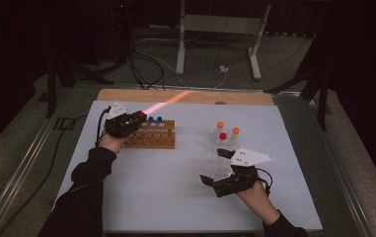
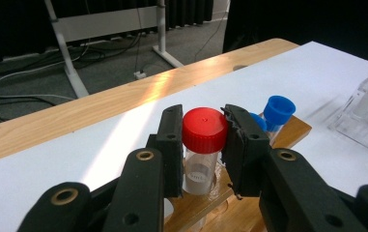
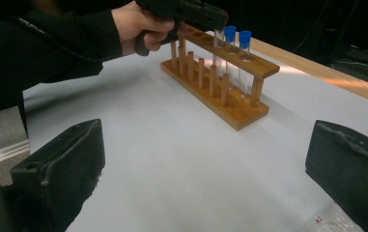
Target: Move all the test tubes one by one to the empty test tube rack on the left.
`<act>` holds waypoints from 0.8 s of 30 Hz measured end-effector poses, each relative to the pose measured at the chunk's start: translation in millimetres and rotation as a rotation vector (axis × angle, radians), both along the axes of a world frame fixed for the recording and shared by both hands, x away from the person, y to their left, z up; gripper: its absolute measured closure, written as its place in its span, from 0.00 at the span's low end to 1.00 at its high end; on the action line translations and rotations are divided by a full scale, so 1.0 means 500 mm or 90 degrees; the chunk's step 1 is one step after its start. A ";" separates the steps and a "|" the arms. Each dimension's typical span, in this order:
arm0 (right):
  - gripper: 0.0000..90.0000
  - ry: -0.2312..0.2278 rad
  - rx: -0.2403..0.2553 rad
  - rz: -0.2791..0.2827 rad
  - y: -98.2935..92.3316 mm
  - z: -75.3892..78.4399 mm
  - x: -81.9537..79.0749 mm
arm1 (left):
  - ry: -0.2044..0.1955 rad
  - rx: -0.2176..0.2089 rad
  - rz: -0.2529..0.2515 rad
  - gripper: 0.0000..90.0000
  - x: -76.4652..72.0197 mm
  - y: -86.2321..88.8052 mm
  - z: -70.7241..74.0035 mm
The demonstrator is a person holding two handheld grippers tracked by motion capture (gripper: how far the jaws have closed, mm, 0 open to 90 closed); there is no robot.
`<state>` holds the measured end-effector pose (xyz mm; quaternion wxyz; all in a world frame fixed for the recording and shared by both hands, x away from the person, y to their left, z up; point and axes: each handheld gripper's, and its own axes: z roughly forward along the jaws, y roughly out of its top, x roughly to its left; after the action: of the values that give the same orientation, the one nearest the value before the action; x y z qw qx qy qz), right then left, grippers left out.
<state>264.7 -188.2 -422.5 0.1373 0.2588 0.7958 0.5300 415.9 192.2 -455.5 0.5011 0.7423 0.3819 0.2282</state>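
Observation:
My left gripper (image 1: 135, 120) (image 2: 204, 147) is shut on a clear tube with a red cap (image 2: 204, 129) (image 1: 141, 114), its pads pressing the cap from both sides. The tube's lower end sits in a hole of the wooden rack (image 1: 151, 138) (image 2: 295, 126) (image 3: 218, 84). Two blue-capped tubes (image 1: 155, 119) (image 2: 278, 110) (image 3: 237, 36) stand in the rack just beyond it. My right gripper (image 1: 215, 167) (image 3: 205, 169) hovers open over the white table (image 1: 166, 182), nothing between its jaws. In the right gripper view the left gripper (image 3: 191, 12) tops the rack's far end.
A clear plastic rack (image 1: 222, 158) (image 2: 365, 118) holds two orange-capped tubes (image 1: 220, 125) and a red-capped one (image 1: 222, 136) right of centre. A wooden strip (image 1: 185, 96) edges the table's far side. Cables and a metal stand (image 1: 215, 29) are on the floor beyond.

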 end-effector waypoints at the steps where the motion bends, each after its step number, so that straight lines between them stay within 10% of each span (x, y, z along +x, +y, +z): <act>1: 0.00 0.000 -0.001 -0.001 -0.001 0.000 0.001 | -0.001 0.002 0.000 0.79 0.000 0.000 0.000; 5: 0.00 -0.004 -0.006 -0.002 -0.005 0.001 0.002 | -0.002 0.001 -0.006 0.78 -0.002 0.004 0.003; 11: 0.00 0.002 0.000 0.003 -0.017 0.005 0.008 | -0.034 -0.038 -0.015 0.47 -0.025 0.025 0.036; 24: 0.00 -0.005 -0.024 -0.106 -0.082 0.004 0.059 | -0.019 -0.061 -0.125 0.03 -0.142 0.002 0.072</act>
<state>294.2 -229.1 -420.4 0.1890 0.3196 0.7807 0.5026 344.9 193.4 -419.5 0.5616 0.7479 0.3100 0.1706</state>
